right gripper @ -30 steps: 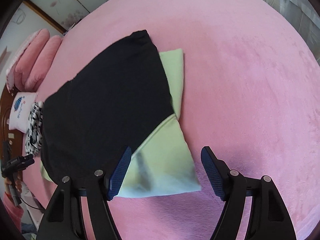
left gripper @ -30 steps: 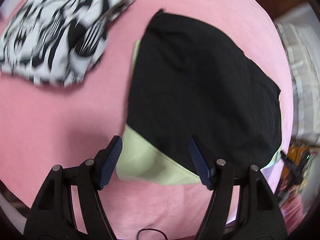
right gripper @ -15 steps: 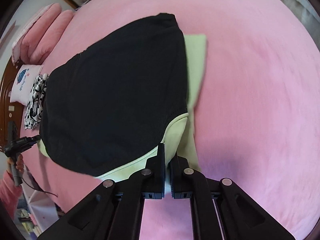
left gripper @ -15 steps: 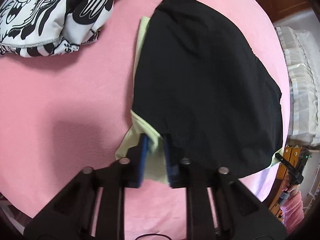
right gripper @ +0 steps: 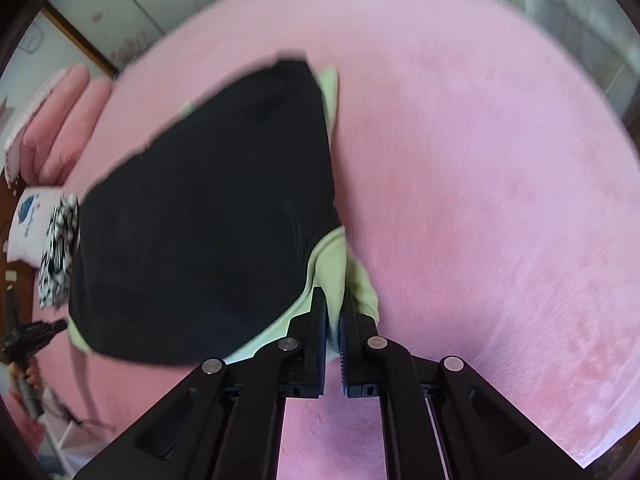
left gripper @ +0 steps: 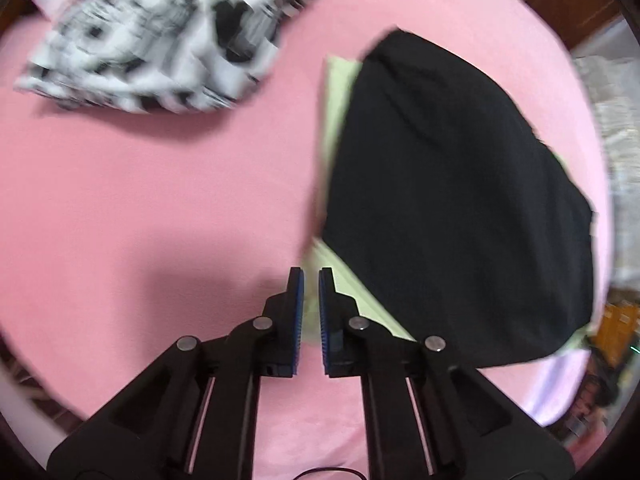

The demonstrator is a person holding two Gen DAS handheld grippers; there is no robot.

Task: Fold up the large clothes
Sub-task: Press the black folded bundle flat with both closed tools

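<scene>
The black-and-green garment (left gripper: 452, 200) lies partly folded on the pink bed (left gripper: 140, 200), its black panel over pale green; more folds likely remain. Just ahead of each gripper sits a green corner: the left gripper (left gripper: 311, 280) and right gripper (right gripper: 333, 300) are each clamped onto one, both angled low over the cloth

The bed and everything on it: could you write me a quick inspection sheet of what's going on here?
Surface: pink blanket spread over the bed.
Job's things: black-and-green garment, partly folded, green edges showing.
Clutter: black-and-white patterned cloth; pink pillows at the bed's far end.
Grippers: left tongs and right tongs each pinch a green corner.
Cables: thin dark loop below the left tongs.
Surroundings: floral wall panels, wooden furniture.
</scene>
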